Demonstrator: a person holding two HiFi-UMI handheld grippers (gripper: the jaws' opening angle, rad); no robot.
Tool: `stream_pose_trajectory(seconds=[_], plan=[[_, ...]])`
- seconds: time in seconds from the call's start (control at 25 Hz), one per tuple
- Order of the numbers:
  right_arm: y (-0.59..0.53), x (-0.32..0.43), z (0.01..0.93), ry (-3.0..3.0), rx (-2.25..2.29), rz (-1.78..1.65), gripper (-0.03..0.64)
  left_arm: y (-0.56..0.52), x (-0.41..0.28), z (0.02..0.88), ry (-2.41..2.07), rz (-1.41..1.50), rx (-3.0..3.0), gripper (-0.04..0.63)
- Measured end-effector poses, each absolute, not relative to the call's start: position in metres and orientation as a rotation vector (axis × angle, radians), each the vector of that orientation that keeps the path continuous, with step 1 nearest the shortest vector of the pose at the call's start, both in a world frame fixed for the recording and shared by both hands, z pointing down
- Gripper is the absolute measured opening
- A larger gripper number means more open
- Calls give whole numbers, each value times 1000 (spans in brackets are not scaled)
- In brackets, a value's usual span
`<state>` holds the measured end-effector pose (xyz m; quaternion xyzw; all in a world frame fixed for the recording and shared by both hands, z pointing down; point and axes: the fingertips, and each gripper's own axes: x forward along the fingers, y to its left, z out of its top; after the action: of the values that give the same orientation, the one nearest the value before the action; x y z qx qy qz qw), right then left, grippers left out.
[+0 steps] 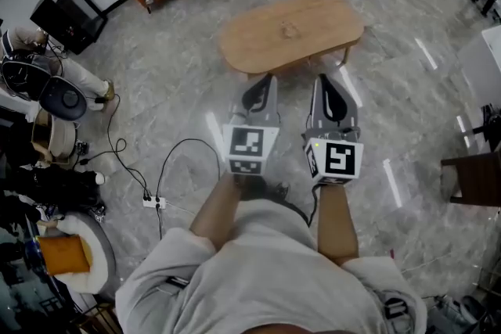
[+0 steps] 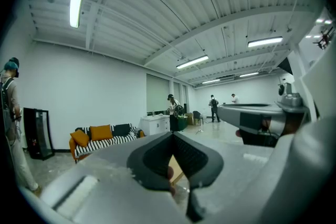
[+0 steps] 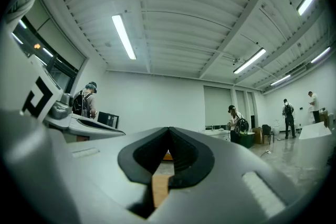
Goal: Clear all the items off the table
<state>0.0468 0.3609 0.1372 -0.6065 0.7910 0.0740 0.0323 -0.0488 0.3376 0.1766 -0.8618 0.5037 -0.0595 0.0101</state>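
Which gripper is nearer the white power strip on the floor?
Left. In the head view the power strip lies down-left of the left gripper; the right gripper sits farther right, beyond the left one.

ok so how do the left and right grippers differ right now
The left gripper and right gripper carry different black marker patterns. The right gripper's cube shows a small lit dot on its side; the left gripper's shows none. Shared: both shut, empty, pointing toward the wooden table from short of it.
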Motion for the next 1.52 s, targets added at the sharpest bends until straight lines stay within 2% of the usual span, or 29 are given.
stream_pose_trajectory(seconds=[0.76, 1.52], plan=[[294, 56, 160, 2464, -1911, 207, 6, 268, -37, 202, 1567, -189, -2754, 20], [68, 20, 178, 2529, -1933, 139, 6, 51, -67, 233, 1573, -261, -2863, 20]])
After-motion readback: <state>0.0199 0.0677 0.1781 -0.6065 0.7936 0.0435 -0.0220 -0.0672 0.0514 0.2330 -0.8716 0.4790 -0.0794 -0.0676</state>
